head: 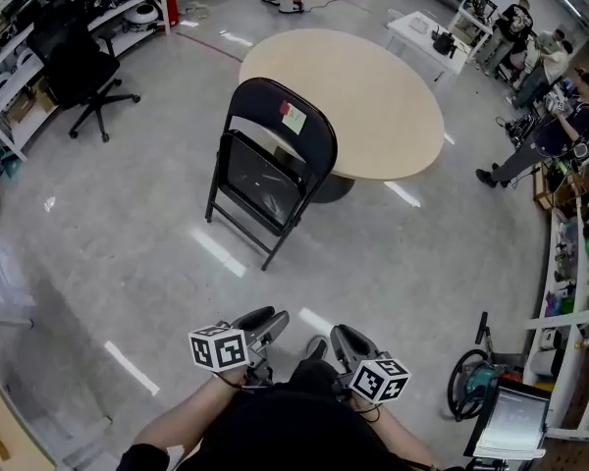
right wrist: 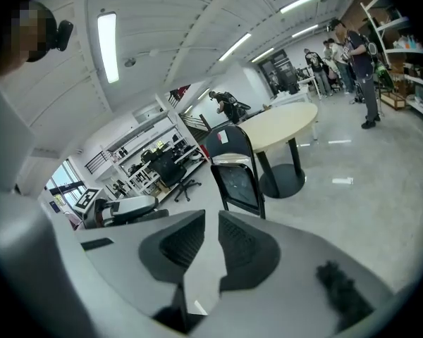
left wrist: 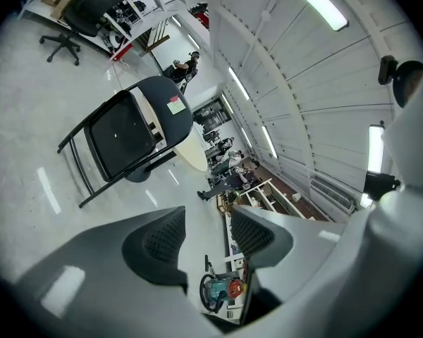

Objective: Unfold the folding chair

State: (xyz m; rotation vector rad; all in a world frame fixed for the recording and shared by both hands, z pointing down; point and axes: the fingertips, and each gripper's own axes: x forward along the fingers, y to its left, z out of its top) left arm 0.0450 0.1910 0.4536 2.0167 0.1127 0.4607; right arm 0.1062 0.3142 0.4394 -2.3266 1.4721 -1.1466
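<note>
The black folding chair [head: 271, 158] stands on the grey floor against the near edge of the round table, its seat tipped up close to the frame and a small label on its backrest. It also shows in the left gripper view [left wrist: 123, 136] and the right gripper view [right wrist: 236, 167]. Both grippers are held low near my body, well short of the chair. My left gripper [head: 273, 322] [left wrist: 208, 234] is open with nothing between its jaws. My right gripper [head: 340, 338] [right wrist: 211, 241] is shut and empty.
A round beige table [head: 373, 96] stands just behind the chair. A black office chair [head: 83, 72] and shelves [head: 10, 57] are at the far left. Several people [head: 555, 116] are at the right, with racks [head: 569, 263] and a teal machine [head: 471, 381] near my right side.
</note>
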